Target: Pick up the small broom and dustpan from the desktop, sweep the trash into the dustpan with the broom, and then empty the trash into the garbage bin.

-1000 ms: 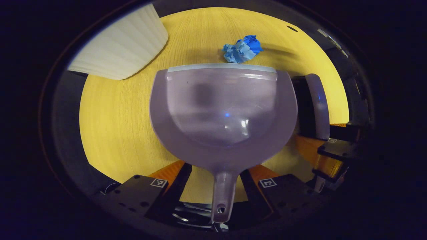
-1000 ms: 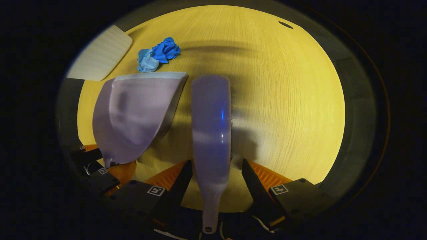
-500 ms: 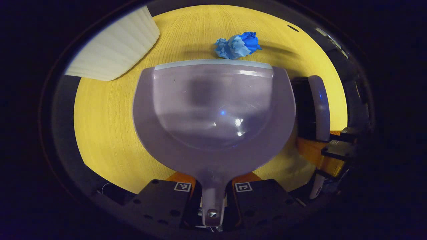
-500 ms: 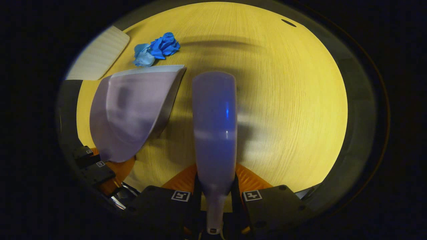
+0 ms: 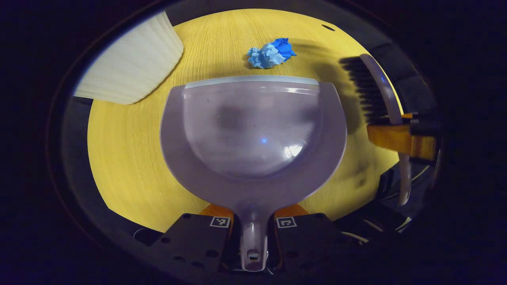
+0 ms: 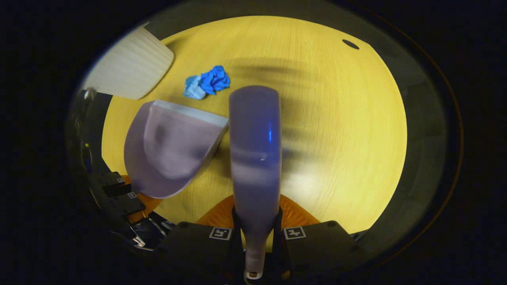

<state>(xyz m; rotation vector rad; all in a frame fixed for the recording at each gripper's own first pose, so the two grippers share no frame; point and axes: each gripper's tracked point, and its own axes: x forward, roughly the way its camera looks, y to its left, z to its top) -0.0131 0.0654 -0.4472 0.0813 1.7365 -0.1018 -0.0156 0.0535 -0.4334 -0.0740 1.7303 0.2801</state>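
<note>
The dustpan (image 5: 253, 134) looked glossy, translucent plastic; the desktop (image 5: 126, 158) matt wood grain; the trash (image 5: 270, 52) crumpled paper; the broom (image 6: 254, 150) smooth plastic.

The left tool (image 5: 253, 227) is clamped on the dustpan (image 5: 253, 138) handle, and the right tool (image 6: 255, 237) is clamped on the broom (image 6: 253, 150) handle, both pointing forward side by side.

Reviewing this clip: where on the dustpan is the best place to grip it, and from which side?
By the narrow handle stub at the back of the dustpan, coming from behind, opposite its open lip. The pan is too wide for the fingers; the stub fits between them. The left gripper is shut there.
</note>
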